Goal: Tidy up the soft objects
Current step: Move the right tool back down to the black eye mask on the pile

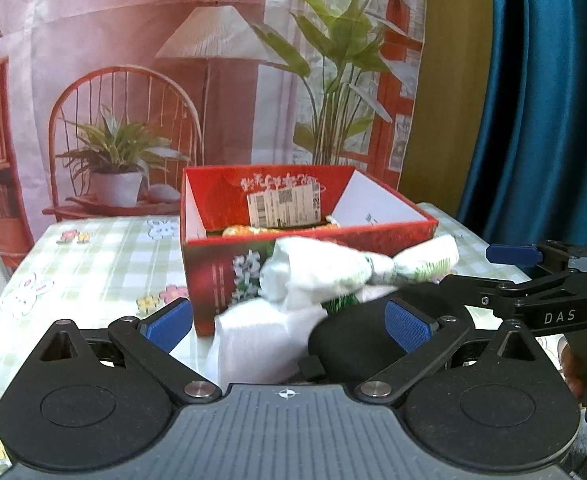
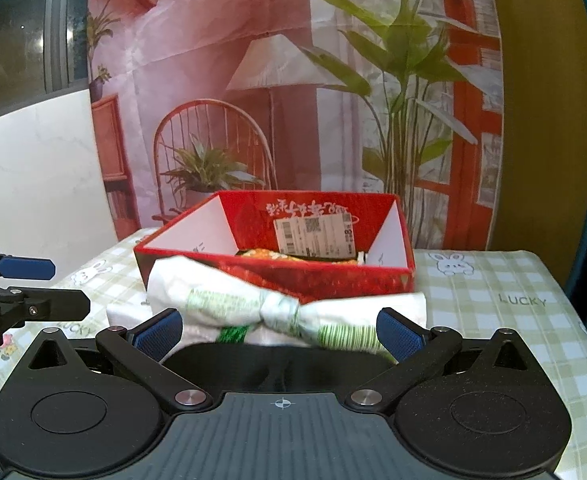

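- Left gripper (image 1: 287, 326): I read the blue pads as spread wide with nothing clamped. A white folded cloth (image 1: 253, 344) sits between and just ahead of the fingers, and a black soft item (image 1: 349, 344) lies toward my right finger.
- Bundle (image 1: 353, 270): ahead of the left tool and slightly above the white cloth, a white fabric piece with green print is cinched at a waist, like a bow. I judge it light, limp and compressible, and the free ends will droop when lifted.
- Red box (image 1: 221, 280): directly beyond the bundle, open-topped, with orange items (image 1: 249, 231) already inside. I judge it the destination for the soft pieces.
- Right gripper (image 2: 281, 334): jaws wide apart, holding nothing. The bundle (image 2: 281, 308) lies straight ahead between the fingers, resting on the black item (image 2: 277, 360), with the box wall just beyond it.
- Grasp point: I judge the cinched waist the best hold, since the fabric is densest there and both lobes balance. A grip on one lobe risks pulling loose cloth only.
- Handling: the printed surface may be slick, so a full closure is advisable. Crushing is not a concern.
- Table (image 2: 493, 320): the checked tablecloth beneath the stack is to my right. Snagging a pad in it is a risk if I approach low.
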Action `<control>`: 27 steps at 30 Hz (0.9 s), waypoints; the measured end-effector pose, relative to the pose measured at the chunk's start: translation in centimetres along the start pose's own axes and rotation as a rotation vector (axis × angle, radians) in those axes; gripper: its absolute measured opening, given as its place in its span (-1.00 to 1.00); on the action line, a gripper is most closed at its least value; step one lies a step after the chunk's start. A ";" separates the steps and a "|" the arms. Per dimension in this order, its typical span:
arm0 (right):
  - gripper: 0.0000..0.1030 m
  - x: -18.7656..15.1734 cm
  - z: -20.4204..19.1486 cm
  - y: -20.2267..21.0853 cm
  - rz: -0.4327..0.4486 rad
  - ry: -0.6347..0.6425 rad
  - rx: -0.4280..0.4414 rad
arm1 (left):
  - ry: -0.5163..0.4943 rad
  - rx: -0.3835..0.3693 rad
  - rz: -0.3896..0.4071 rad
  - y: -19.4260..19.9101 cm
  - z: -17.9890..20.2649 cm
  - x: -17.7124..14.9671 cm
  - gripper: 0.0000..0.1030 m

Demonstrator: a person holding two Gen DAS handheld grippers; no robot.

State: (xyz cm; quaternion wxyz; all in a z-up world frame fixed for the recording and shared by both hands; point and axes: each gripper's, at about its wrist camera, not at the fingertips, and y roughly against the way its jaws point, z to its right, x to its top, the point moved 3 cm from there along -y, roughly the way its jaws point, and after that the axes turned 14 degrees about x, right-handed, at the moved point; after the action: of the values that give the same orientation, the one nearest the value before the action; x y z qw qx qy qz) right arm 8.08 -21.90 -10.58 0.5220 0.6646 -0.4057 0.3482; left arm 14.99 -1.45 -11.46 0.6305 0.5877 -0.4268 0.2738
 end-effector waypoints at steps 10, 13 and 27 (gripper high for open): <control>0.99 -3.0 -1.1 0.6 -0.006 0.003 -0.021 | 0.018 0.019 -0.029 0.0 0.0 -2.5 1.00; 0.99 -4.0 -1.1 0.7 -0.015 -0.001 -0.035 | 0.008 0.025 -0.033 0.2 0.2 -3.1 1.00; 0.99 -7.1 -0.5 0.8 -0.025 -0.053 -0.066 | 0.016 0.031 -0.059 0.1 0.6 -5.3 1.00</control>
State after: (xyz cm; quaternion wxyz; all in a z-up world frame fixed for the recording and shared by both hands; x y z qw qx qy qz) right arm 4.26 -20.27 -16.42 0.5370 0.6609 -0.4223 0.3106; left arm 12.21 -1.20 -16.02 0.6324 0.6077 -0.3999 0.2662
